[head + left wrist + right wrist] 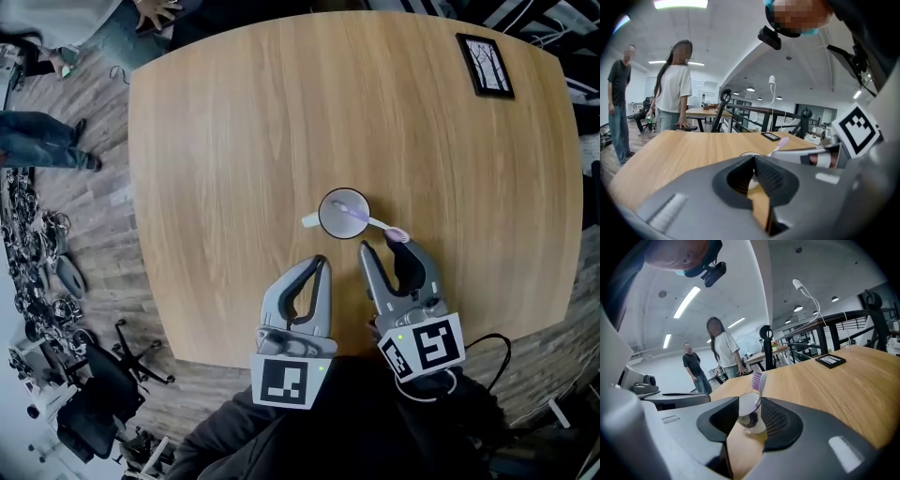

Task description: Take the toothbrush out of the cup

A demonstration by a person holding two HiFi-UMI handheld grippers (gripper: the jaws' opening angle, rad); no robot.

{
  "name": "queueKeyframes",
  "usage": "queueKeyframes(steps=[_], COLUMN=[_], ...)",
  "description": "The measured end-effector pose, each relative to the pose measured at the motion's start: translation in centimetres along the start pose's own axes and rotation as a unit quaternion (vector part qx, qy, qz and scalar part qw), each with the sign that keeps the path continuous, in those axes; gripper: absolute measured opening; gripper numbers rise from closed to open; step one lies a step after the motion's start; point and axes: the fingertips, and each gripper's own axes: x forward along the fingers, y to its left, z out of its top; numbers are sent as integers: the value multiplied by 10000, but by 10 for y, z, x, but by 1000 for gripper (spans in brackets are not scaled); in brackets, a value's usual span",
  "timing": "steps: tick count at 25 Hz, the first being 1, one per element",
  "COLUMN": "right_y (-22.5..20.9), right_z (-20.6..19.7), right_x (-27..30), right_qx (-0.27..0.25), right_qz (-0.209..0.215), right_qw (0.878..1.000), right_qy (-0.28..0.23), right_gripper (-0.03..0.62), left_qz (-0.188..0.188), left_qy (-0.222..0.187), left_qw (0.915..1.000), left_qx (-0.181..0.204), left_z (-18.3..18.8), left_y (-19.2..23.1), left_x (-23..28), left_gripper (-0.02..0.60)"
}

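A small clear cup (pixel 343 214) stands near the middle of the round wooden table (pixel 225 131). A toothbrush (pixel 372 222) with a lilac bristle head leans out of it toward the right. My right gripper (pixel 388 249) is open just this side of the cup, and the brush head lies close to its tips. In the right gripper view the cup (pixel 752 417) and toothbrush (pixel 758 379) show between the open jaws, untouched. My left gripper (pixel 321 262) is shut and empty, a little short of the cup and to its left. The left gripper view shows the toothbrush (pixel 781 142) beyond its tips.
A black framed picture (pixel 485 64) lies at the table's far right. Two people (pixel 670 101) stand beyond the far edge beside another table. An office chair (pixel 112 370) and cables lie on the floor at the left.
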Motion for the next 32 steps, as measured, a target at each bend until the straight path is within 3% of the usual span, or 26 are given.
queueKeyframes(steps=[15,21,32], right_y=[-13,-11,1], right_z=[-3,1,20], right_x=[23,22,9], right_qx=[-56,-250,-409], right_qz=[-61,-116,-69], right_qw=[10000,9996,9986], right_qy=[-32,-56,-322], right_gripper=[123,50,26], left_qz=[128,136,145], left_qy=[286,274,11], left_qw=[9995,9994,9998], left_qx=[-100,-144,-97], left_z=[-22,-20,-5], left_y=[16,17,12], left_x=[14,12,0], left_gripper=[6,6,6])
